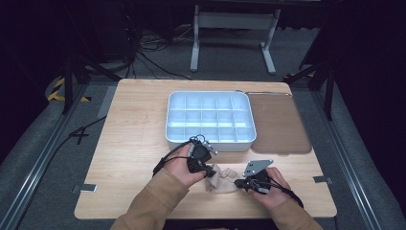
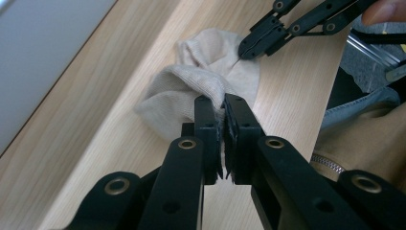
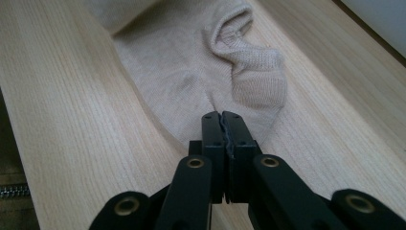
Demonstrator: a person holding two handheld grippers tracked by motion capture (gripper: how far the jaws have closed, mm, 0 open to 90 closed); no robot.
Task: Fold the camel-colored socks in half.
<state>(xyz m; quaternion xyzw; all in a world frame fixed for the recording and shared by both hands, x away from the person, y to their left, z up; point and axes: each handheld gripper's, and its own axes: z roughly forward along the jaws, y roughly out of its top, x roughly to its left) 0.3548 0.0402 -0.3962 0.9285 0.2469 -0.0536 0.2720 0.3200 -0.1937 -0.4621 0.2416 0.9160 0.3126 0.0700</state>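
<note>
A beige sock [image 1: 224, 180] lies crumpled near the front edge of the wooden table [image 1: 134, 143], between my two grippers. My left gripper [image 1: 209, 171] is shut on a fold at the sock's left side. In the left gripper view its jaws [image 2: 223, 104] pinch the knit of the sock [image 2: 201, 76], and the right gripper [image 2: 246, 48] bites the far edge. My right gripper [image 1: 238, 182] is shut on the sock's right side. In the right gripper view it [image 3: 222, 117] clamps the flat edge of the sock [image 3: 182, 72], whose ribbed cuff curls up beyond.
A white tray [image 1: 230, 145] with several compartments stands just behind the hands at mid table. A brown mat [image 1: 280, 124] lies to its right. Tan sleeves [image 1: 153, 201] come in from the front edge. A metal frame [image 1: 234, 21] stands on the floor behind.
</note>
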